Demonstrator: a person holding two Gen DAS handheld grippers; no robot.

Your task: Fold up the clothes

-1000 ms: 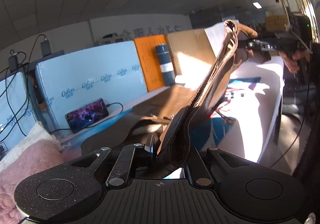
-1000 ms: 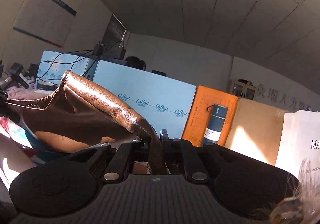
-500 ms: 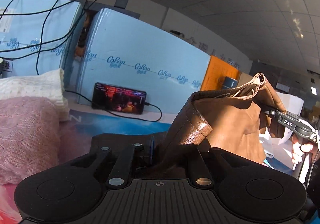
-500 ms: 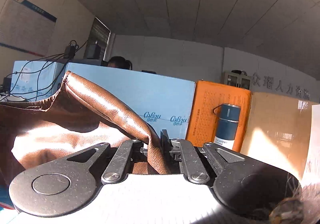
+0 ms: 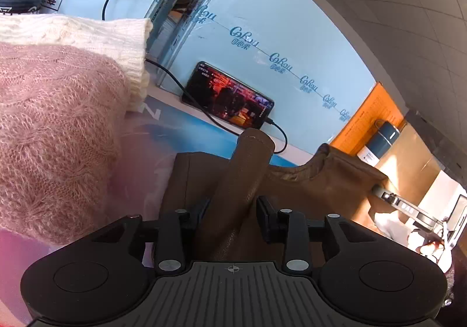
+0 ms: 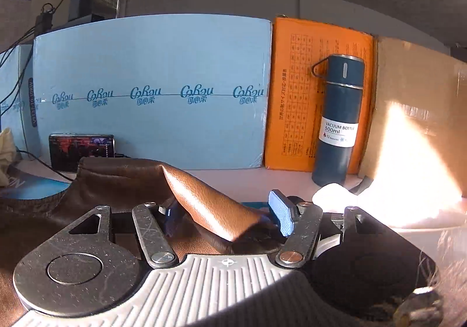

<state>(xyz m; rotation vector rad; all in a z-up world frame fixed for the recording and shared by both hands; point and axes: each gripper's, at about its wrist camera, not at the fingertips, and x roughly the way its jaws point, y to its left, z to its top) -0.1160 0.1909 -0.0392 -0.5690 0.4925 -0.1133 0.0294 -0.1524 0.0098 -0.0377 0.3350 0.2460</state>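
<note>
Nearest the left wrist camera, the left gripper (image 5: 232, 211) has its jaws spread apart, with a raised fold of the brown leather-look garment (image 5: 306, 190) standing loosely between them, released rather than pinched. In the right wrist view the right gripper (image 6: 224, 217) is likewise parted, its blue ribbed pads (image 6: 280, 216) wide of a tan flap of the same garment, which lies down on the table with its far edge just short of the lit smartphone (image 5: 229, 96). Left of that phone sits a pink knitted sweater (image 5: 49, 128) with a cream knit (image 5: 96, 35) behind it; right of the phone, well apart, stands a dark blue vacuum bottle (image 6: 338, 120) against an orange carton (image 6: 294, 87). The stiff material looks likely to spring open once unsupported, and withdrawing either gripper carelessly could snag the raised fold and drag the layer askew, or tug the phone's black charging cable (image 5: 201, 111).
</note>
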